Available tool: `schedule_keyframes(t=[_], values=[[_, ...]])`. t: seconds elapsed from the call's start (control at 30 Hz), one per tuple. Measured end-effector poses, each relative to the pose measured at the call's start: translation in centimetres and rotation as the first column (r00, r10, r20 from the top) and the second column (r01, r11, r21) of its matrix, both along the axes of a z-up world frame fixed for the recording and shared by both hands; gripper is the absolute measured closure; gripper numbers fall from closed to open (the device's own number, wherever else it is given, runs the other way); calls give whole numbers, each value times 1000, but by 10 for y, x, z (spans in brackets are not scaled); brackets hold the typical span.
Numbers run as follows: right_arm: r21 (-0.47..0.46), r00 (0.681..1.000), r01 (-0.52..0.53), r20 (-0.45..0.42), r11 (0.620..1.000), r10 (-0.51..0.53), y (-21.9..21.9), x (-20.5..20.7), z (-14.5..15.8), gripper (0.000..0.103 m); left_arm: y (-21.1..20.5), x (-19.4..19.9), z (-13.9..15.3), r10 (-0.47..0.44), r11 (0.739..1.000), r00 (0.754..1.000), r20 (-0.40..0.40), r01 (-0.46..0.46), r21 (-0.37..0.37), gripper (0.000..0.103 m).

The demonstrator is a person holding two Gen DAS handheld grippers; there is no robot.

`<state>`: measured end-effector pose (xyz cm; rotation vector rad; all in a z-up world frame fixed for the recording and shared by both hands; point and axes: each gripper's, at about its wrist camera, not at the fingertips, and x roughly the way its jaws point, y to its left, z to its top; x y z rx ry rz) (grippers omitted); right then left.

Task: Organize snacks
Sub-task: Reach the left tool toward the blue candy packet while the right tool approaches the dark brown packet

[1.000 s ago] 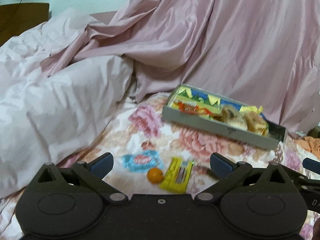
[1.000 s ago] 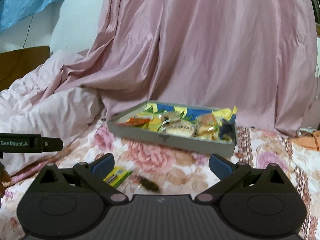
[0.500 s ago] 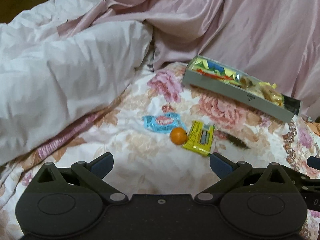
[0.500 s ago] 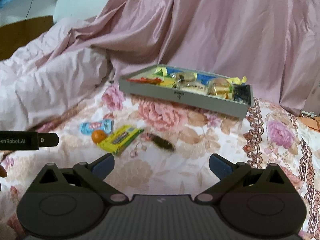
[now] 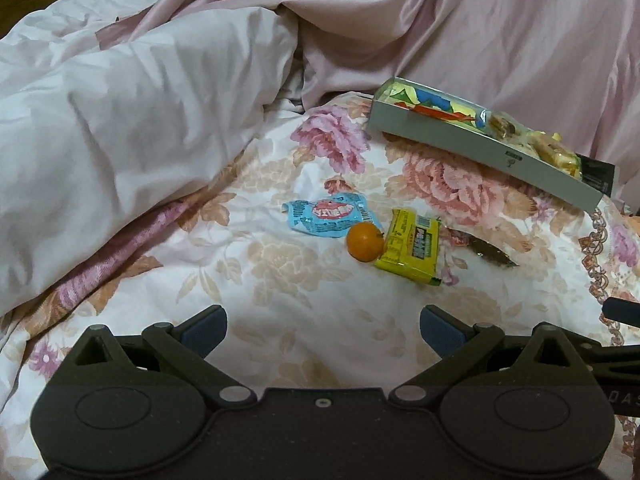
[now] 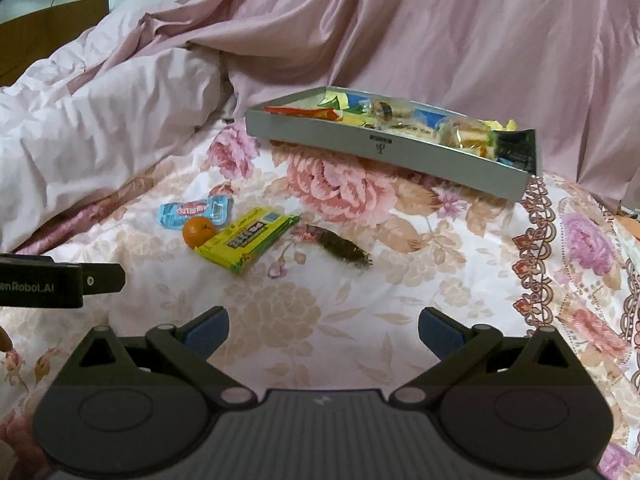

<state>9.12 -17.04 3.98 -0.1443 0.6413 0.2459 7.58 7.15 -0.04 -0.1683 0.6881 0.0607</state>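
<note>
both grippers hang spread wide and empty over the flowered bedspread (image 5: 280, 280) — the left gripper (image 5: 323, 326) and the right gripper (image 6: 323, 326) side by side, nothing between their blue pads. four loose snacks lie ahead of them in a small cluster: a blue packet (image 5: 326, 216), a small orange (image 5: 364, 241) touching it, a yellow pack (image 5: 412, 246) just beside the orange, and a dark wrapped stick (image 6: 340, 246) a little apart to the right. beyond them sits the grey tray (image 6: 360, 146), already holding a heap of snacks.

from the left gripper the cluster lies ahead and slightly right; from the right gripper it lies ahead and left, with the dark stick nearest its centre line. the yellow pack's long axis runs diagonally, toward the tray — i'd guess either gripper must turn to straddle its narrow side.

the right view shows the tray's contents and the left gripper's tip (image 6: 100, 280); the left view shows the tray nearly edge-on.
</note>
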Motion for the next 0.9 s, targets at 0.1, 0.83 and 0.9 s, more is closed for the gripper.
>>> schedule_keyframes(t=[0.1, 0.83, 0.9], values=[[6, 1000, -4, -8, 1000, 4, 3, 6, -3, 0, 2, 6, -1, 6, 1000, 1000, 2, -6, 10, 1], [5, 999, -35, -16, 999, 35, 30, 44, -17, 0, 43, 50, -6, 149, 988, 989, 6, -149, 49, 1], [-6, 999, -43, -19, 999, 43, 33, 48, -20, 0, 46, 57, -7, 156, 987, 988, 6, -156, 39, 1]])
